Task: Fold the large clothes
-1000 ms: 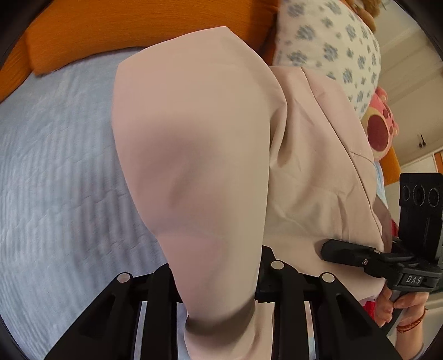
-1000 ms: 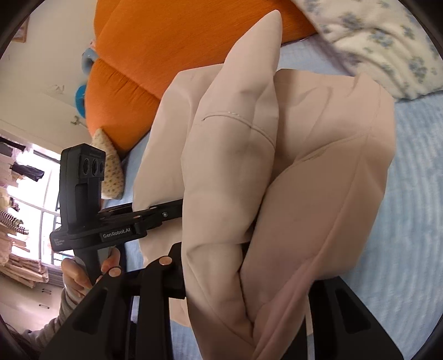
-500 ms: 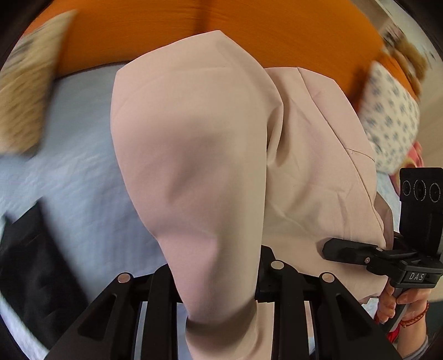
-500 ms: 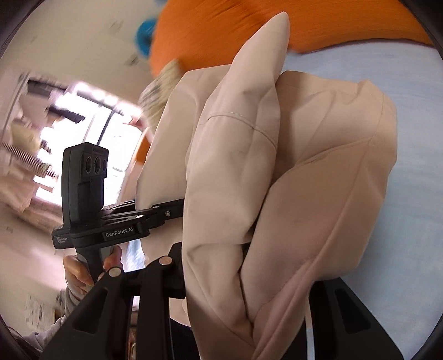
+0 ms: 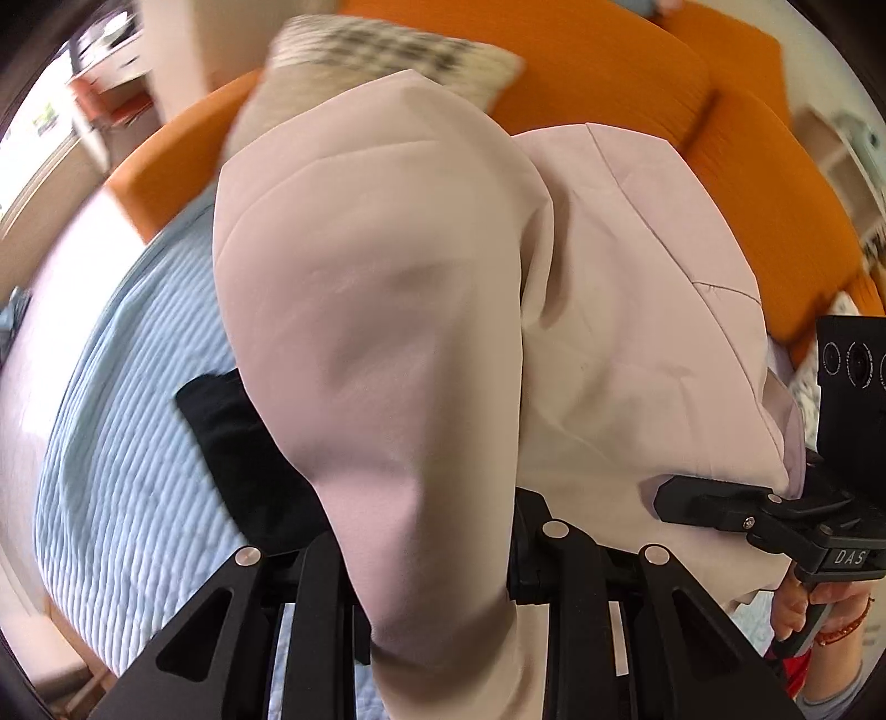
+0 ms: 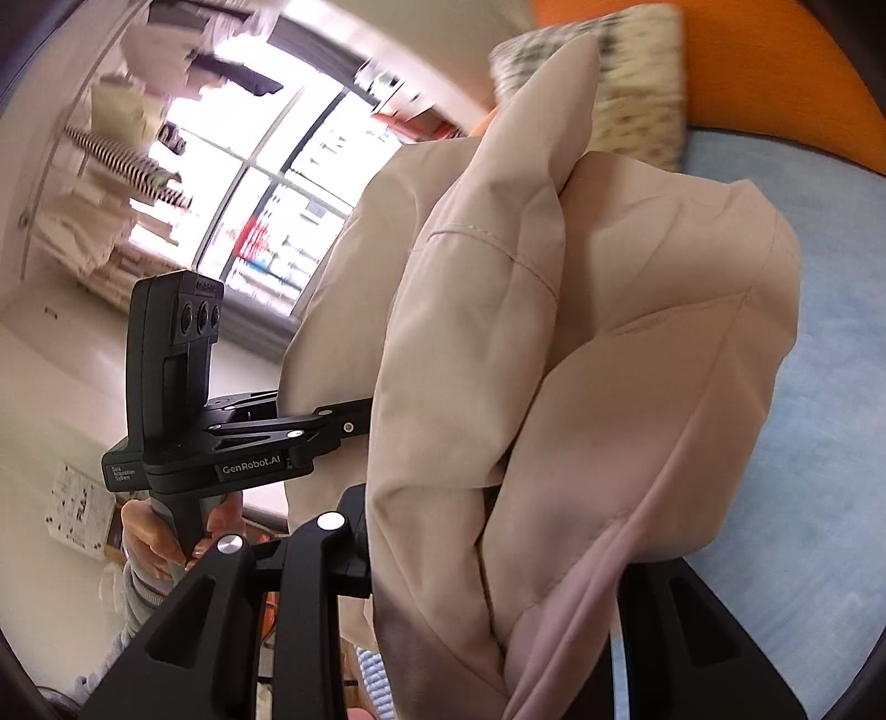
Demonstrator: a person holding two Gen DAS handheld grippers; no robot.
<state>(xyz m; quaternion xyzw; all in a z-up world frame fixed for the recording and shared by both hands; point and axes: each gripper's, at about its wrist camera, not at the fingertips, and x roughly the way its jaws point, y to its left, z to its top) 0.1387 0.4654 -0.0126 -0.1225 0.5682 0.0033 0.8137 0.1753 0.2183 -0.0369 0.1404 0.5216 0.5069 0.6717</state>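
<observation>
Beige garment (image 5: 387, 310) held aloft by both grippers.
Left gripper (image 5: 437, 559) and right gripper (image 6: 487, 554) each clamp bunched cloth between their fingers, above the blue quilt (image 5: 122, 421).

Below me lies a bed under a pale blue quilted cover (image 5: 127, 421), its stitched ridges running in fine rows. A curved orange padded headboard (image 5: 609, 66) wraps round the far side of it, and a cushion with a dark speckled print (image 5: 387, 50) leans against that orange padding. A black cloth (image 5: 238, 443) lies flat on the cover. To my right-hand view, a tall window with dark frames (image 6: 266, 183) floods the room with white daylight; clothes hang on a rail (image 6: 127, 166) beside it. The floor (image 6: 50, 376) looks pale and glossy.
</observation>
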